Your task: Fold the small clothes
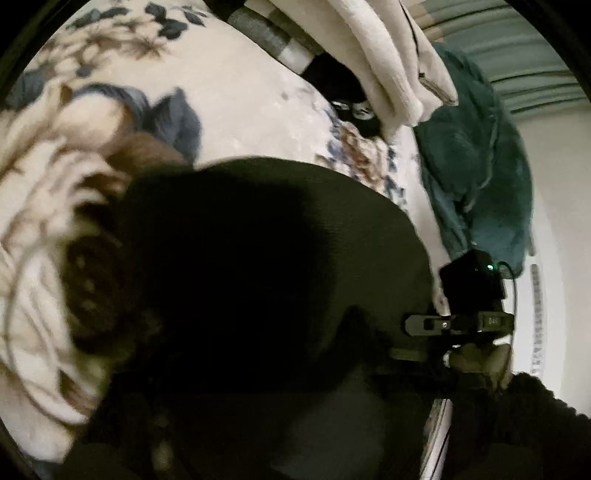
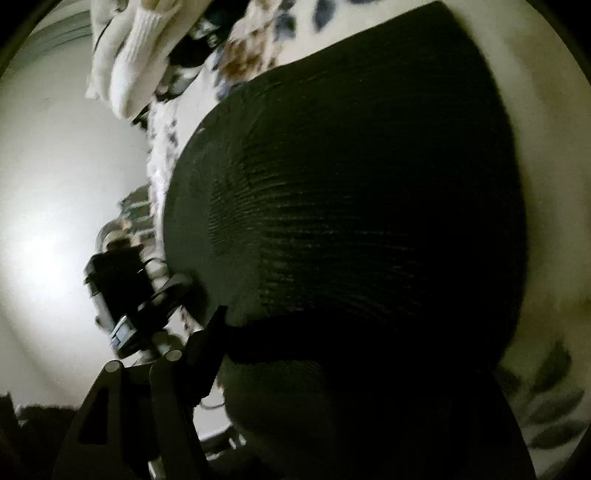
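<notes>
Black ribbed knit garment is hanging over floral cream blanket; you're holding both grippers at its edge, can't tell either one's jaw state.

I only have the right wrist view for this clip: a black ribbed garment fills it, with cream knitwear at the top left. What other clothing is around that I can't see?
Observer: The left wrist view shows a crumpled teal garment at the edge of the floral blanket, beyond the black ribbed garment.
Operator: Anything next to the cream knitwear?
Observer: A grey and white striped fabric pokes out beside the cream knitwear.
Operator: And on the black garment's far side?
Observer: There the blanket carries a large brown flower print, blurred in this frame.
</notes>
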`<state>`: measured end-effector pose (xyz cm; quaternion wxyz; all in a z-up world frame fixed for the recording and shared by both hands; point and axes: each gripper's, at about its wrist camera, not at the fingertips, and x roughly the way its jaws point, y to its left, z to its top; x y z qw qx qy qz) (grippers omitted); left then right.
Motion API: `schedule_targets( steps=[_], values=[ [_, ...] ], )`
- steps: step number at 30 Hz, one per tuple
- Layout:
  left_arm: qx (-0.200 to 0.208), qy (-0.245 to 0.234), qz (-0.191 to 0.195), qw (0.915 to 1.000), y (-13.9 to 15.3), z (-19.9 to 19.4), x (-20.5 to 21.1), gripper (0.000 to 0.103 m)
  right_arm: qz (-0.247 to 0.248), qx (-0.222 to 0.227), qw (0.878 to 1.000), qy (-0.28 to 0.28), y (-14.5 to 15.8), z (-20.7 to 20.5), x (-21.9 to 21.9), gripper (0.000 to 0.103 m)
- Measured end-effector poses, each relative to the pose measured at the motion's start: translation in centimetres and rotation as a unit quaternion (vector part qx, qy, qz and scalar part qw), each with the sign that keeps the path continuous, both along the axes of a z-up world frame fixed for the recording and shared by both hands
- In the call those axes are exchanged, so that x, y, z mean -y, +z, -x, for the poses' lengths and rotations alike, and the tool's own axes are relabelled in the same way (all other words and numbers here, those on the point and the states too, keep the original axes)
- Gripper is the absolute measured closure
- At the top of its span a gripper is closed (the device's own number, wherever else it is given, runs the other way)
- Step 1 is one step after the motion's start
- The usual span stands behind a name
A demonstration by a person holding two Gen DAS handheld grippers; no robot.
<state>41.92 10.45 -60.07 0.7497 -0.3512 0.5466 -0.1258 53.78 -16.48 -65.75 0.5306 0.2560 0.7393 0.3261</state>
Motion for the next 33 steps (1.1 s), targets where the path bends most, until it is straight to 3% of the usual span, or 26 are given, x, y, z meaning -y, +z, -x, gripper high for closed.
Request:
schedule_targets(
  steps=[1, 3, 5, 11, 16, 21, 26, 29, 33],
  values=[
    [0.003, 0.007, 0.015, 0.9999, 0.2, 0.1, -0.5, 0.078, 0.008, 0.001, 1.0, -0.013, 0.1, 0.2, 0.3, 0.058],
    [0.003, 0.013, 0.029, 0.9995, 0.9, 0.3, -0.8, 0.079, 0.017, 0.006, 0.999, -0.045, 0.7, 0.8, 0.8, 0.07],
    [0.008, 0.006, 0.025, 0.9996, 2.0, 0.2, -0.5, 0.08, 0.031, 0.013, 0.997, -0.071, 2.0, 1.5, 0.6, 0.074],
    [0.028, -0.026, 0.026, 0.9989, 6.7, -1.5, -0.6, 0.082, 0.039, 0.033, 0.991, -0.12, 6.2, 2.2, 0.3, 0.076],
    [0.055, -0.053, 0.016, 0.997, 12.2, -5.5, -1.2, 0.083, 0.029, 0.074, 0.986, -0.148, 12.4, 0.2, -0.4, 0.077],
    [0.092, -0.07, -0.003, 0.9933, 18.8, -12.9, -2.9, 0.083, 0.017, 0.117, 0.978, -0.172, 18.8, -5.5, -2.8, 0.077],
    [0.119, -0.077, -0.024, 0.9896, 23.3, -21.7, -5.7, 0.083, 0.012, 0.152, 0.969, -0.195, 23.1, -13.6, -6.7, 0.077],
    [0.109, -0.091, -0.044, 0.9888, 23.9, -28.2, -7.6, 0.083, 0.019, 0.152, 0.966, -0.211, 23.7, -19.2, -9.4, 0.077],
    [0.065, -0.107, -0.078, 0.9891, 22.0, -35.1, -9.8, 0.082, 0.038, 0.134, 0.964, -0.226, 22.4, -25.3, -12.0, 0.077]
  ],
)
